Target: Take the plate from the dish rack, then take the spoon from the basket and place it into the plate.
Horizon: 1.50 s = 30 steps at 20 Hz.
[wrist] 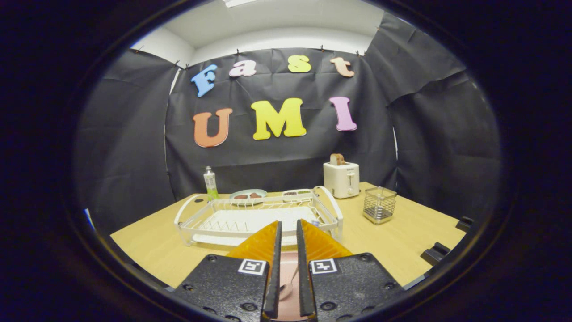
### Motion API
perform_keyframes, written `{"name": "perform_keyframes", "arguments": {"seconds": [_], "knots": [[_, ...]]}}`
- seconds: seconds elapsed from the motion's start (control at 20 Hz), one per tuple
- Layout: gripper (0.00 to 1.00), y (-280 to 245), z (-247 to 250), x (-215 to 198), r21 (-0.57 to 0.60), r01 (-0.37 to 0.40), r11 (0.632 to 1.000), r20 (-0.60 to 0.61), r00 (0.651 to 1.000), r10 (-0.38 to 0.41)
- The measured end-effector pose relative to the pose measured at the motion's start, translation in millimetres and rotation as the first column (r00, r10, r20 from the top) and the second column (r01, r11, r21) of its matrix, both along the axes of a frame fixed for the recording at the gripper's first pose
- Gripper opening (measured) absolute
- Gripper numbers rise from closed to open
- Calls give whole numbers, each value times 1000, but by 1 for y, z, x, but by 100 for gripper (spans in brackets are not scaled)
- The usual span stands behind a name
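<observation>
My claw (pixel 288 232) hangs above the near table edge, fingers drawn almost together with only a narrow slit, gripping nothing. Down through that slit lies the spoon (pixel 288 286) on the pink plate (pixel 286 268). Beyond stands the white dish rack (pixel 259 214); far right, the wire basket (pixel 379 205) and toaster (pixel 342 179). No writing I can read.

A white toaster (pixel 342 179) stands at the table's (pixel 402 241) far edge, bread (pixel 337 159) poking from its top; a green-labelled bottle (pixel 210 183) stands well left of the toaster.
</observation>
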<state>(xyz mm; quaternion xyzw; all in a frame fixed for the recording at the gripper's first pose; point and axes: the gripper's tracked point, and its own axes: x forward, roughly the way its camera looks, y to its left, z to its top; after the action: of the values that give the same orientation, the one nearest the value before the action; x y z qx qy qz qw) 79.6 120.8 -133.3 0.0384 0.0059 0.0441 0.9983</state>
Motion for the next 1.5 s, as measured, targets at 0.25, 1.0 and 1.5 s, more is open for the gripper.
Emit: {"name": "perform_keyframes", "arguments": {"seconds": [0.25,1.0,1.5], "knots": [[39,-25,18,-21,24,-5,1000,29,1000,4],[100,-121,82,-86,-10,31,999,32,999,-31],[100,-176,86,-106,-37,107,994,53,993,-105]]}}
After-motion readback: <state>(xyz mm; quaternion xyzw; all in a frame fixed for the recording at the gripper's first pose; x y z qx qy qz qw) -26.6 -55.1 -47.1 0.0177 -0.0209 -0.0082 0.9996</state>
